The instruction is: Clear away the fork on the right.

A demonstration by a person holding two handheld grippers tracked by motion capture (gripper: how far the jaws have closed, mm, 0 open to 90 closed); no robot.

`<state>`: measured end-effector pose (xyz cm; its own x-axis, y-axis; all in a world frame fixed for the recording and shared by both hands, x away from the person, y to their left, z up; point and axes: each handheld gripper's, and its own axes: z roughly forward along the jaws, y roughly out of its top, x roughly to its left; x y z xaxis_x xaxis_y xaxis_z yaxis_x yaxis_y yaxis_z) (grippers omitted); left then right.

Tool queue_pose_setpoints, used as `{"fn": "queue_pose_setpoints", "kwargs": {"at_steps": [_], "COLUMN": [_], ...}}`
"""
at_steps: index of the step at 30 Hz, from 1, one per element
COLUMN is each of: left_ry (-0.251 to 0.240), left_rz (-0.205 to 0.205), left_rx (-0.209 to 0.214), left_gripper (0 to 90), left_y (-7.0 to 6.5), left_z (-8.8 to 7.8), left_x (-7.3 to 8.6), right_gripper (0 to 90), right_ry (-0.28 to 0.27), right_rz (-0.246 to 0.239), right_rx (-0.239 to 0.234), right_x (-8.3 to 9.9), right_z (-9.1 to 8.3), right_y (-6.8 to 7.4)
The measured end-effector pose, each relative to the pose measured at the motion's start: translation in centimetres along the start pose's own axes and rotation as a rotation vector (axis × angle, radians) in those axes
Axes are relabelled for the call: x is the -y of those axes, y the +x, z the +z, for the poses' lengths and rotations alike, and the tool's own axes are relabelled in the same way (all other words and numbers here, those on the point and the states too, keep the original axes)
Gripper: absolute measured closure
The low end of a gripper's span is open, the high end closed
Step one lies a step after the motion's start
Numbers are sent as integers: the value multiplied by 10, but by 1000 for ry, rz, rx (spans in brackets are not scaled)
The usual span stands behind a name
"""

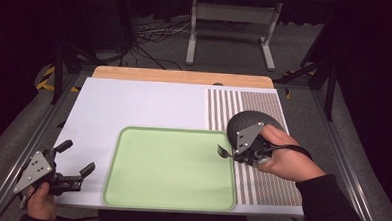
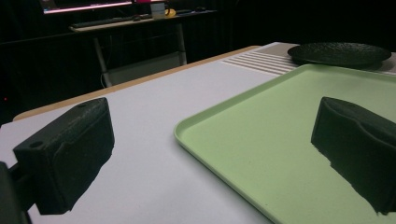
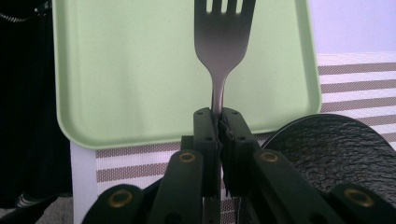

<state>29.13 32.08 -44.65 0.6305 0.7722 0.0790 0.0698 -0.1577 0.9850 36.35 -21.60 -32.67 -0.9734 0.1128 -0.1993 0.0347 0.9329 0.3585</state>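
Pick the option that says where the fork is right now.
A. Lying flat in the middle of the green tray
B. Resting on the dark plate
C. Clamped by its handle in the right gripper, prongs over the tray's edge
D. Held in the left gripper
C: the right gripper is shut on the handle of the fork, whose prongs reach out over the edge of the green tray; the left gripper is open and holds nothing.
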Motion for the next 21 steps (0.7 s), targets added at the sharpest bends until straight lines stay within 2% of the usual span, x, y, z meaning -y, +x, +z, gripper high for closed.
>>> {"fn": "queue_pose_setpoints", "kwargs": {"at_steps": [4,6,7,9,14,18,19,21], "left_ry": [0,1,1,-1,0,0,1,-1], "left_rz": [0,0,-1,0,-3,-4,-3,-4], "left_rx": [0,0,-1,1,1,0,1,-2], "left_gripper": [0,0,0,0,0,0,0,0], "left_y": [0,0,0,0,0,0,0,0], "left_z": [0,0,0,0,0,0,0,0], "left_x": [0,0,0,0,0,0,0,0], "right_gripper": [854,854,853,854,854,854,854,854], "right_ry": [-10,-10,-12,-22,-22,-23,-23,-23], "right_rz": [13,41,60,130,209,295,295,348], "right_rx": [0,-5,-8,-24,-11,-9,-9,-12], "right_x": [-6,-10,-11,-14,-22,-30,-30,-34], "right_z": [2,2,3,3,4,5,5,6], "right_y": [-1,-1,-1,-1,1,3,3,4]}}
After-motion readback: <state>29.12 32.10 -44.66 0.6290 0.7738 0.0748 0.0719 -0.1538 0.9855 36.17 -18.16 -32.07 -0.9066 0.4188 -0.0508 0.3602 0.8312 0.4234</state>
